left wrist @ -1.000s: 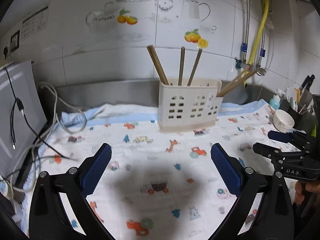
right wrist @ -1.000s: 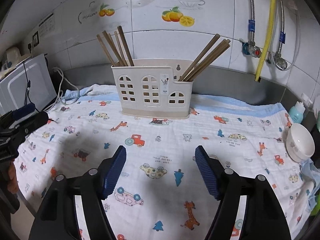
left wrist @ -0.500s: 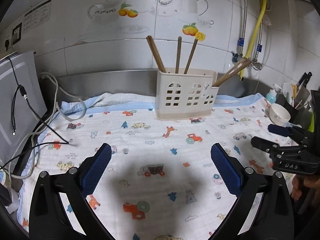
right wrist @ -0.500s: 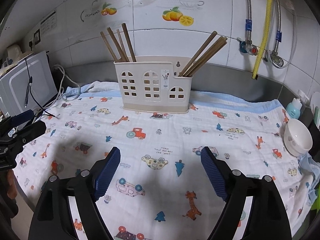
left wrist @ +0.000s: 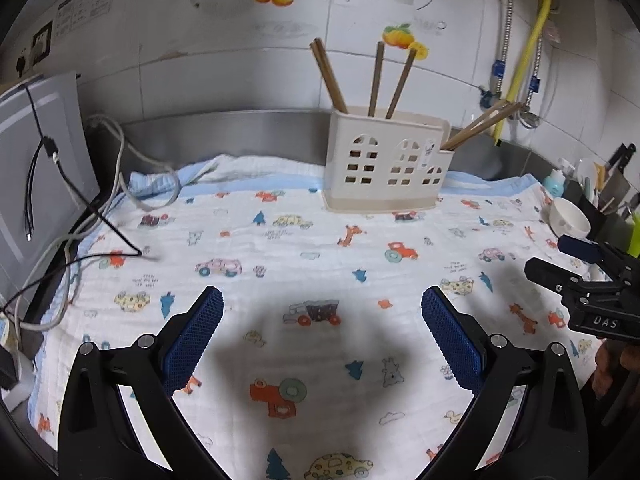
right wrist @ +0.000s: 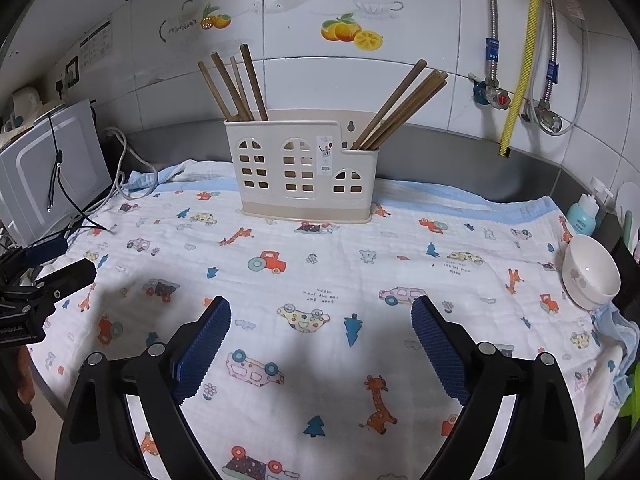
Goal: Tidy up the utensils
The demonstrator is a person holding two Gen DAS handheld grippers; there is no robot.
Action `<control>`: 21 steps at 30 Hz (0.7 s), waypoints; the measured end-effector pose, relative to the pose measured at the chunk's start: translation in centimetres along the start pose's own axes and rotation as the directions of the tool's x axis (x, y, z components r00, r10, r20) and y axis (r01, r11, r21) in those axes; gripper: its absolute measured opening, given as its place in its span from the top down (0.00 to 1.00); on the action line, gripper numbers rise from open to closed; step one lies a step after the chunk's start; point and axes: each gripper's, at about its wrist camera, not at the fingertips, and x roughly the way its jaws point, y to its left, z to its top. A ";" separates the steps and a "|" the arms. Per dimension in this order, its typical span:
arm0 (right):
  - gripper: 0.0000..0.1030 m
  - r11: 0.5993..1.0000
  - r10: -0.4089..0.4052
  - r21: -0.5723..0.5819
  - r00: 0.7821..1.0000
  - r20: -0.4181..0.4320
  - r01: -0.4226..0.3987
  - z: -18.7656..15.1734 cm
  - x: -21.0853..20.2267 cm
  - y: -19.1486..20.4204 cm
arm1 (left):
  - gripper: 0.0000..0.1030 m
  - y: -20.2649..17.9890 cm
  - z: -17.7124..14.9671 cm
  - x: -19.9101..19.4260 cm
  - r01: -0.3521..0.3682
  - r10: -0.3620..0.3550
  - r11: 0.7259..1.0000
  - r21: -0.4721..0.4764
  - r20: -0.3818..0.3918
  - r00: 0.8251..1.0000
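Right wrist view: right gripper (right wrist: 320, 336) hangs over the cartoon cloth (right wrist: 400, 264), jaws opening wide, nothing betw. them. Straight ahead of it, well apart, stands the cream holder (right wrist: 300, 172) w/ brown chopsticks (right wrist: 236, 84) in its taller left part & more chopsticks (right wrist: 400, 104) leaning right in the low part. White bowl (right wrist: 592, 272) sits off to its right. Left gripper (left wrist: 322, 320) is let go too, empty, holder (left wrist: 384, 168) ahead. Blurry cables (left wrist: 80, 216) on its left, maybe chargers.
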 end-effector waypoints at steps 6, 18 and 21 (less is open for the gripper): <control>0.14 1.000 0.000 -0.003 1.000 -0.010 0.000 -0.1 0.3 0.1 | 0.05 0.2 -0.2 0.1 -0.037 0.037 0.999 0.005 -0.007 0.999; 0.14 1.000 0.006 -0.015 1.000 -0.019 -0.006 -0.1 0.7 0.6 | 0.05 0.0 -0.1 -0.1 -0.109 0.108 0.993 0.038 0.011 0.994; 0.14 1.000 0.007 -0.010 1.000 -0.019 -0.007 -0.1 0.7 0.6 | 0.05 -0.1 -0.1 -0.1 -0.107 0.107 0.994 0.038 0.013 0.994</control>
